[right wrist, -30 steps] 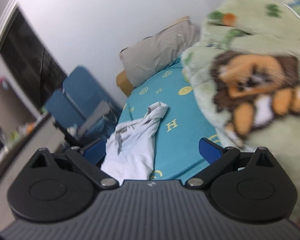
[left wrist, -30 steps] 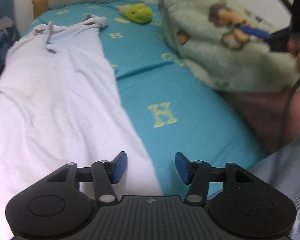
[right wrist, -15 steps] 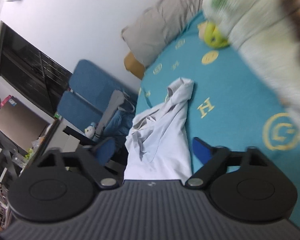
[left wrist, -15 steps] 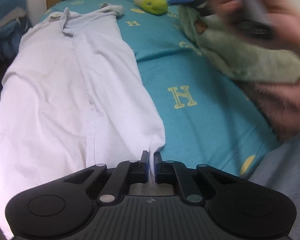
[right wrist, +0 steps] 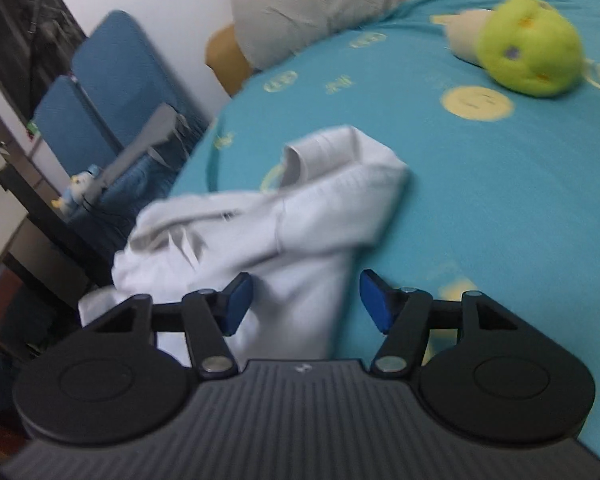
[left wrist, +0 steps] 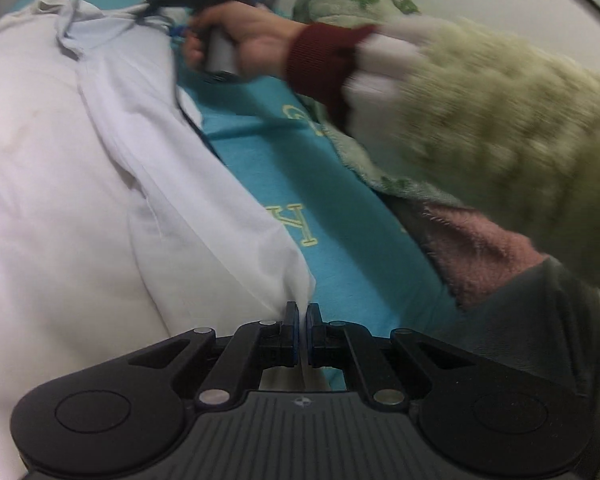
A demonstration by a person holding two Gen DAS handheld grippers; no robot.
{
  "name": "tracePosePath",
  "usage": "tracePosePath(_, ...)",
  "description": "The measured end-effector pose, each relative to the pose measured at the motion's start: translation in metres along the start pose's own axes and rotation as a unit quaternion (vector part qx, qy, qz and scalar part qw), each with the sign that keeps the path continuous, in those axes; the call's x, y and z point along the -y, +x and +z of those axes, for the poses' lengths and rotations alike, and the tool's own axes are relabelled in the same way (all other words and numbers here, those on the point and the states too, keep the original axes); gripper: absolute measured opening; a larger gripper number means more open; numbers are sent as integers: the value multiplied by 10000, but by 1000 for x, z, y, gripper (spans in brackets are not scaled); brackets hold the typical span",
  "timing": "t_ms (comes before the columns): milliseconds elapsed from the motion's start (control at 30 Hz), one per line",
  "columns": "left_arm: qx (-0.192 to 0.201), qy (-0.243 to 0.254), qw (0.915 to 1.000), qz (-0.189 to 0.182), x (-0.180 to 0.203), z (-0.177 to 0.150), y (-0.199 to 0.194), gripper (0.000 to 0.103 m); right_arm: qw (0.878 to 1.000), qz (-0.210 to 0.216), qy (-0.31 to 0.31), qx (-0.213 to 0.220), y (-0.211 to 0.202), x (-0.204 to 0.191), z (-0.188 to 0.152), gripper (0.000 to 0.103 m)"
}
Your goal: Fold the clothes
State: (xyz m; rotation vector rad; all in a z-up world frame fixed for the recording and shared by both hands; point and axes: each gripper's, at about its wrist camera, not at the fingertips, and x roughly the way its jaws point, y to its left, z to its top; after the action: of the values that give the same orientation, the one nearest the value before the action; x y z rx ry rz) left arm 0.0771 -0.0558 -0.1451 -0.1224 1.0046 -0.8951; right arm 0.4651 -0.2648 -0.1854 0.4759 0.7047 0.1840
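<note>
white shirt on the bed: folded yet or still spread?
Spread. The white shirt lies lengthwise on the teal sheet, no fold across it; only its top end is bunched.

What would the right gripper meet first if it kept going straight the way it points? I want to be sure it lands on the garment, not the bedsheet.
Most likely the white garment: its cloth lies between the closing fingers of the right gripper, with the teal bedsheet beside it. Depth is hard to judge.

Each wrist camera looks forward and down past its own jaws, close over the bed [right wrist: 480, 208]; both views share the white shirt [left wrist: 80, 184].
</note>
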Motion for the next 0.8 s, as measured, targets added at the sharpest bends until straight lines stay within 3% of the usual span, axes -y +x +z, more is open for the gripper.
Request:
tracePosePath(67,46,77,9999,-103,0,2,2,3,9999,77,-71,11,14,-5,6,25)
tracePosePath(133,142,213,9995,-159,5,4,-1,3,9998,22,-206,32,10,-13,11,13)
tracePosePath(333,577,481,9968,-269,37,16,-22,2,9979,-141,-624,105,-15,-32,31,10)
tracePosePath(533,632,736,9949,-279,79,45,-22,2,9928,-429,-1110,132,-51,-37,71,10)
tracePosePath(667,420,880,9944,-405,102,65,7,2,9897,-604,-1285,180,-67,-16,92,10)
tracePosePath(800,199,865,9948,-509,109,71,57,2,9831,-907,-1589,43,-61,10,92,10)
